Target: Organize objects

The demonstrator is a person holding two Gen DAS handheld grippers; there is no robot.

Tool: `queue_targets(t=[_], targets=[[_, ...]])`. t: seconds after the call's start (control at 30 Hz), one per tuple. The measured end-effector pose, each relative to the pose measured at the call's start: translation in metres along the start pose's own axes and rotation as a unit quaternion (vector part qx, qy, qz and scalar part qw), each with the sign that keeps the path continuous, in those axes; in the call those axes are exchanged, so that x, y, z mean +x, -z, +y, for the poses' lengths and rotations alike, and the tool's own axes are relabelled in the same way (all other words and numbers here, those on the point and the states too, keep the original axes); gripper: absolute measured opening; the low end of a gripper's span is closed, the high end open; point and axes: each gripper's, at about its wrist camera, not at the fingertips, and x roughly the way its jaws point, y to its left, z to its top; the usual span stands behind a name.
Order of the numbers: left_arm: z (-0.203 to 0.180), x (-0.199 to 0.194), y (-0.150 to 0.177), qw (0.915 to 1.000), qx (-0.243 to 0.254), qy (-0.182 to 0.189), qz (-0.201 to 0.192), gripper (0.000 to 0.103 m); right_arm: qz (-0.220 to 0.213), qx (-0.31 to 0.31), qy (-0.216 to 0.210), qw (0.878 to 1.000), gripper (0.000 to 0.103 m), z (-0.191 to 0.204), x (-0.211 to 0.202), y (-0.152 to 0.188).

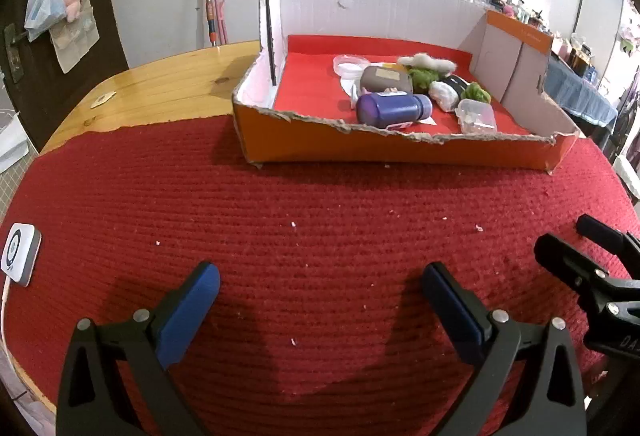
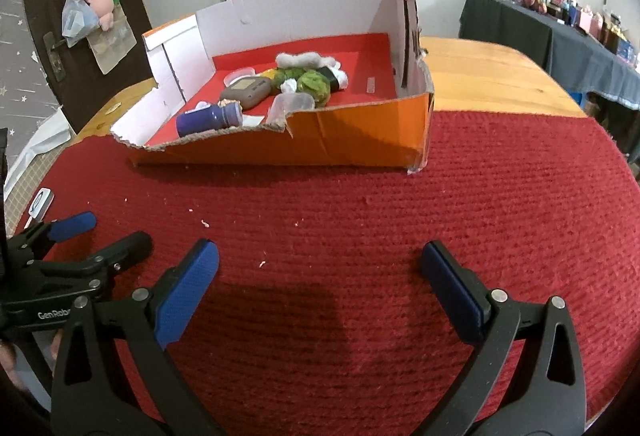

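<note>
Objects sit piled in the orange box point(image 1: 400, 146); both grippers' jaws gape wide, empty, above the mat.

Wooden table point(image 1: 168, 80), red knit mat point(image 1: 320, 236), orange box point(image 1: 400, 146)

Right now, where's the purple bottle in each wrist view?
Left wrist: purple bottle lies on its side inside the orange box, right of centre, just behind the torn front wall.
Right wrist: purple bottle sits at the box's front-left, cap pointing right.
Shared landmark: grey pouch directly behind it.
</note>
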Motion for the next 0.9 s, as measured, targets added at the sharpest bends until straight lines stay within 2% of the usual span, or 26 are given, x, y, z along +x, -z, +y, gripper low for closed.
queue_targets(t=[0.9], targets=[[0.0027,0.0034,-0.0027,1.0000,-0.002,0.008,0.001,0.103,0.002,0.008,-0.005,1.000,0.103,-0.0027,0.0020,-0.0006]])
